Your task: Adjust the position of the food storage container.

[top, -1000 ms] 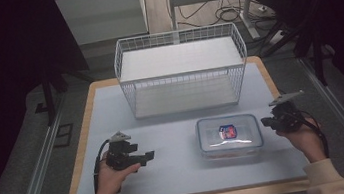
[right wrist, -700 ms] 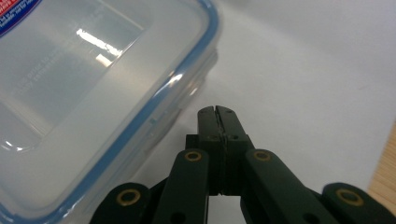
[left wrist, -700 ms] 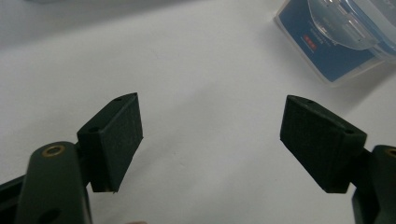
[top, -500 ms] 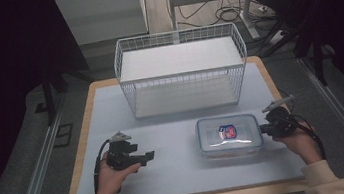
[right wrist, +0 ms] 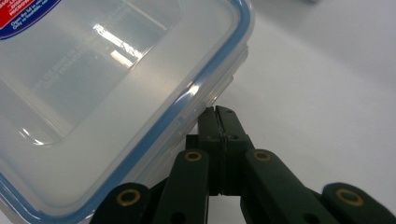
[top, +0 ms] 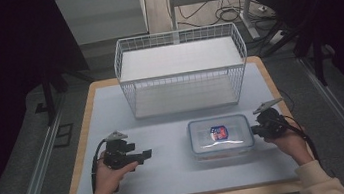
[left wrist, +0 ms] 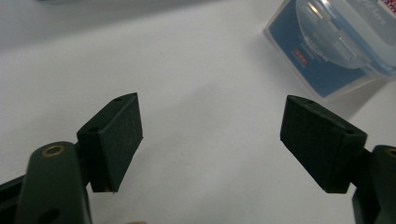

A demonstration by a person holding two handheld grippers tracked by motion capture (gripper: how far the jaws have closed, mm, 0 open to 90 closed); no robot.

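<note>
Box: a clear plastic box point(top: 221, 137) with a blue-rimmed lid and a red and blue label is seen lying flat on the desk point(top: 180, 176), right of the middle and nearer the front edge than the back.
Right gripper: the right gripper point(top: 255, 129) is held at the right end of the box, toward the desk's right edge. In the right gripper view the jaws are seen pressed together, pad against pad, with nothing between them; their tips point(right wrist: 216, 112) are placed right at the side of the box point(right wrist: 116, 93), just under the lid's rim. Contact cannot be told for sure.
Left gripper: the left gripper point(top: 146, 154) is held over the front left part of the desk, well apart from the box, and is pointed toward it. In the left gripper view its jaws point(left wrist: 210, 140) are spread wide, with only bare desk between them.
Basket: a white wire basket point(top: 181, 70) is set at the back edge of the desk, behind the box.
</note>
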